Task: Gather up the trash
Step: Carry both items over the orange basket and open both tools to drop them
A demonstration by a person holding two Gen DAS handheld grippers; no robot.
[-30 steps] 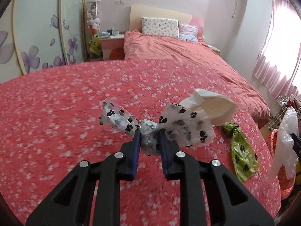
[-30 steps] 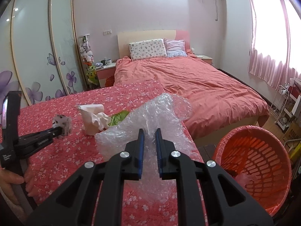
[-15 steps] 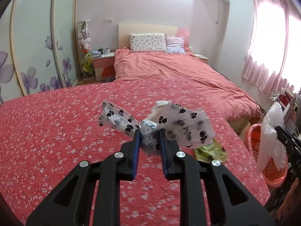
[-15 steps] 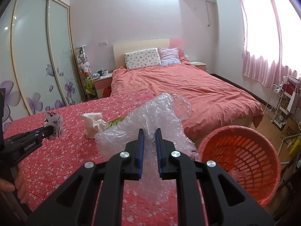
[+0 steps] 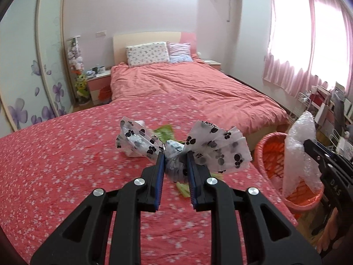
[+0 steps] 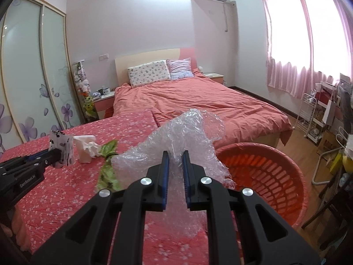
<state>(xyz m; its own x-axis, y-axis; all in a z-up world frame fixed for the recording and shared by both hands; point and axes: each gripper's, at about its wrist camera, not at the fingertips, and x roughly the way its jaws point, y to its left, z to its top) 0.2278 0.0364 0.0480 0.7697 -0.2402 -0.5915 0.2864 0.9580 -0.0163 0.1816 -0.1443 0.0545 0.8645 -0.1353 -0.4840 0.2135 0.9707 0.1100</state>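
The left gripper [image 5: 175, 161] pinches a paw-print plastic bag [image 5: 217, 151] at its twisted middle; the two ends fan out to either side of the fingers. The right gripper [image 6: 175, 162] has its fingers pressed onto a sheet of bubble wrap [image 6: 189, 132], which hangs crumpled ahead of and below them. Both loads are held clear above the red floral bedspread [image 5: 66, 154]. The orange laundry basket [image 6: 275, 176] stands on the floor just beside the bed's edge, to the right of both grippers. The right gripper is the nearer: the bubble wrap overlaps the basket's near rim, so its release probably comes first. A crumpled tissue [image 6: 87, 149] and a green wrapper [image 6: 108, 165] lie uncollected on the bedspread.
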